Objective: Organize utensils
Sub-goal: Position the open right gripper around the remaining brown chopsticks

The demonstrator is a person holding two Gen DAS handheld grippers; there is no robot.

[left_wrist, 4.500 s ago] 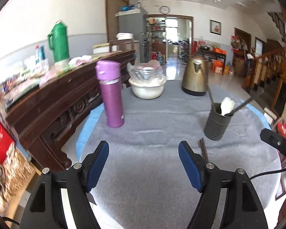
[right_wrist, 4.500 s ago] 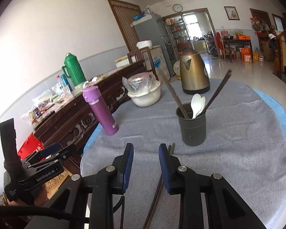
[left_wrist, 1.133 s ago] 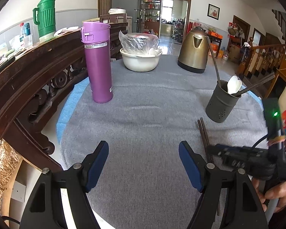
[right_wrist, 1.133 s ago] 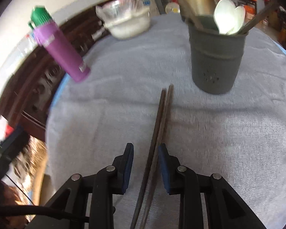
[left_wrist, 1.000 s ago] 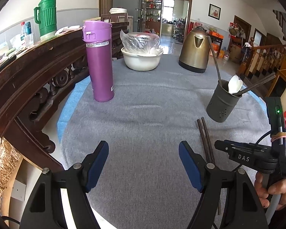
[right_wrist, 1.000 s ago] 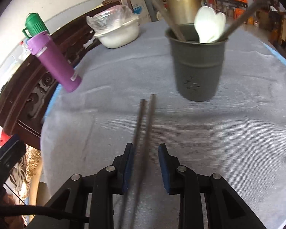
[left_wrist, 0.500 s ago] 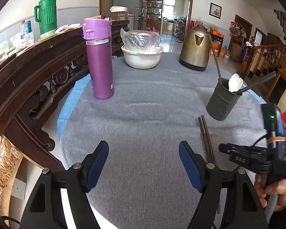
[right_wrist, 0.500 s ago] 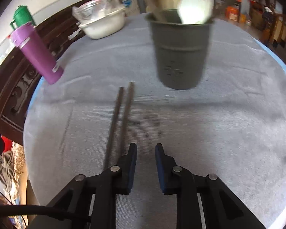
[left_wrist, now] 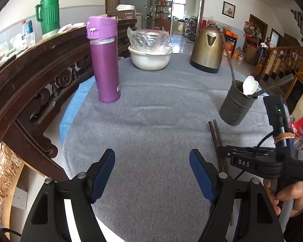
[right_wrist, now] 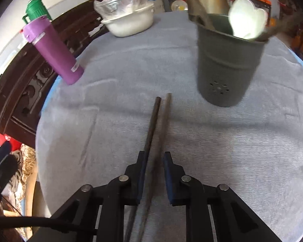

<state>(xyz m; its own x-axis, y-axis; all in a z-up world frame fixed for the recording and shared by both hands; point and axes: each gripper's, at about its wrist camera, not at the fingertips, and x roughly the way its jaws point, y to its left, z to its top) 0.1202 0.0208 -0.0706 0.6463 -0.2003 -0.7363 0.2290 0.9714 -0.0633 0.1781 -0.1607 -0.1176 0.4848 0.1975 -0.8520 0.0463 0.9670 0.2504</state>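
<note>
Right wrist view: right tongs (right_wrist: 154, 159), off beside the chopsticks (right_wrist: 154, 121) half a second ago, now straddle them mid-table, narrowed but not yet clamping, near the holder (right_wrist: 228, 66); left tongs (left_wrist: 152, 161) released.

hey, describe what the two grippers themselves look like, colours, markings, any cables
Both are black plastic two-finger tools with blue pads and silver pivot pins. The left gripper shows wide blue pads on angled black arms. The right gripper looks the same; seen from the side its body carries white "DAS" lettering, a green indicator light on an upright black module, a thin black cable and a rubber band.
</note>
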